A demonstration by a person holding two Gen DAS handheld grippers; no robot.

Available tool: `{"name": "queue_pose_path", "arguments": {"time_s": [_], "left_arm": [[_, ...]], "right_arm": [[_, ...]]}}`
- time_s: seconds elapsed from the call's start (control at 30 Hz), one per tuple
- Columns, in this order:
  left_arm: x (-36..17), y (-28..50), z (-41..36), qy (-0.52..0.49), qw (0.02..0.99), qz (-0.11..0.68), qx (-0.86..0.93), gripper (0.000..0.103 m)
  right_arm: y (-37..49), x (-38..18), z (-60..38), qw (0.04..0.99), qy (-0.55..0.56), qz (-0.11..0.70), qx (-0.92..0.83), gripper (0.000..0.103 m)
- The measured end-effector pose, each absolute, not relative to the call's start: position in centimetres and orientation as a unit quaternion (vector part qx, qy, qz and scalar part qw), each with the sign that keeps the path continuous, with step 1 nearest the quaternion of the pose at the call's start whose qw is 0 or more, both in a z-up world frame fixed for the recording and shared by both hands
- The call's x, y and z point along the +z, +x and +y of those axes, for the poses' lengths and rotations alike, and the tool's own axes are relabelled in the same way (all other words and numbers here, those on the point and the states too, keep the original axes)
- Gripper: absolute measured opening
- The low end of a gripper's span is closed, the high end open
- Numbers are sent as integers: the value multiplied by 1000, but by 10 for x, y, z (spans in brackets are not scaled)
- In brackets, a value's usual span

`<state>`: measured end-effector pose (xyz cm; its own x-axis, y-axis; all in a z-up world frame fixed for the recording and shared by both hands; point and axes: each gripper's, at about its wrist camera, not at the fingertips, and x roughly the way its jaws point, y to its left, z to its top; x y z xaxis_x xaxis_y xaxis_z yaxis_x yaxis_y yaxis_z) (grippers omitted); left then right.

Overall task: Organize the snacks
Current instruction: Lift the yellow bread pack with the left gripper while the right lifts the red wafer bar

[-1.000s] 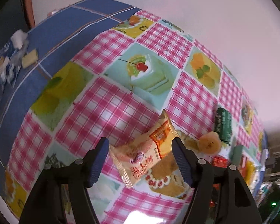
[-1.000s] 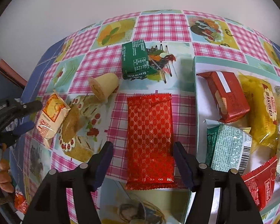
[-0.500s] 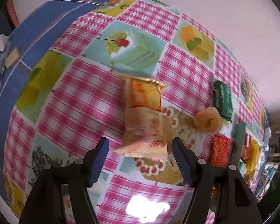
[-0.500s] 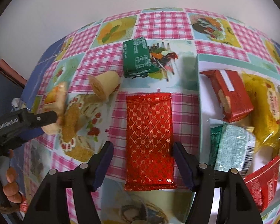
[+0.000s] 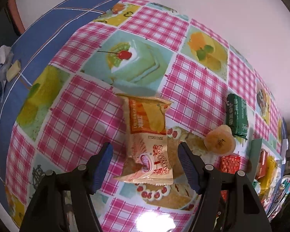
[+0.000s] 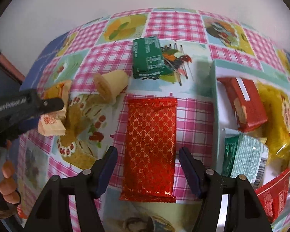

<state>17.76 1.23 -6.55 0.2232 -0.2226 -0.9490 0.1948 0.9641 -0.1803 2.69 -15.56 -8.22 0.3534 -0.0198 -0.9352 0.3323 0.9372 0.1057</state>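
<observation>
An orange-and-tan snack packet lies lengthwise between the fingers of my open left gripper; it also shows in the right wrist view, under the left gripper's fingers. Whether the pads touch it I cannot tell. My right gripper is open over a red foil packet, its fingers on either side. A round yellow cake roll and a green packet lie farther back. A white tray at the right holds several wrapped snacks.
The table wears a pink checked cloth with fruit and cake pictures. A blue cloth with crumpled wrappers lies at the far left. A pale wall stands behind the table.
The left gripper has swung around so the orange packet, at first slanted, now lies lengthwise between its fingers, and has moved closer over it. The right gripper has edged slightly forward over the red packet.
</observation>
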Motion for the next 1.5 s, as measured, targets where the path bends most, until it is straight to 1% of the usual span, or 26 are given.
{"name": "queue_pose_path", "arguments": {"time_s": [0.2, 0.3, 0.53, 0.7, 0.73, 0.8, 0.83, 0.87, 0.97, 1.23, 1.5], "left_arm": [[-81, 183, -8, 12, 780, 615, -119, 69], [-84, 184, -13, 27, 783, 612, -103, 65], [-86, 178, -17, 58, 780, 616, -89, 66], [-84, 175, -19, 52, 782, 615, -85, 64], [-84, 175, -17, 47, 782, 615, -85, 63], [-82, 176, -10, 39, 782, 615, -88, 61], [-80, 177, -5, 33, 782, 616, -88, 56], [-80, 176, -3, 29, 782, 616, -89, 48], [-81, 176, 4, 8, 778, 620, -98, 47], [-71, 165, 18, -16, 778, 619, -101, 45], [-32, 155, 26, -22, 797, 593, -110, 44]], "right_arm": [[32, -86, -145, 812, 87, 563, -128, 69], [31, -85, -149, 812, 90, 561, -133, 69], [27, -86, -151, 814, 97, 555, -143, 70], [24, -85, -151, 814, 98, 553, -146, 69], [24, -84, -151, 814, 98, 553, -147, 66], [23, -83, -152, 816, 96, 550, -150, 56], [23, -83, -152, 815, 97, 551, -150, 53], [22, -82, -152, 816, 99, 550, -149, 51], [22, -80, -152, 816, 101, 549, -149, 48], [19, -73, -155, 818, 119, 544, -147, 47], [11, -45, -159, 833, 134, 516, -150, 47]]}}
